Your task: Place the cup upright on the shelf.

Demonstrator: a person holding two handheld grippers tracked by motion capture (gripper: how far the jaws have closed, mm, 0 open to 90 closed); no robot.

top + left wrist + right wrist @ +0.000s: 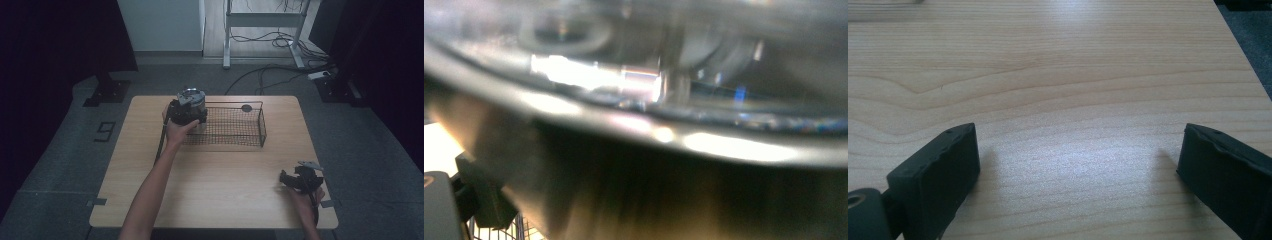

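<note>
A wooden table [220,170] carries a wire basket [235,127] near its far edge, a little left of the middle. At the left end of the basket the left gripper [186,114] is against a round metal pot [192,100] with a shiny lid; in the left gripper view the pot [664,125] is very close and blurred, so I cannot tell if the jaws pinch it or only touch it. The right gripper [299,179] is low over the near right corner of the table, well apart from the basket, and its jaws are spread wide with nothing between them, only bare wood [1058,100]. The near half of the table is free, and its right edge is close to this gripper.
</note>
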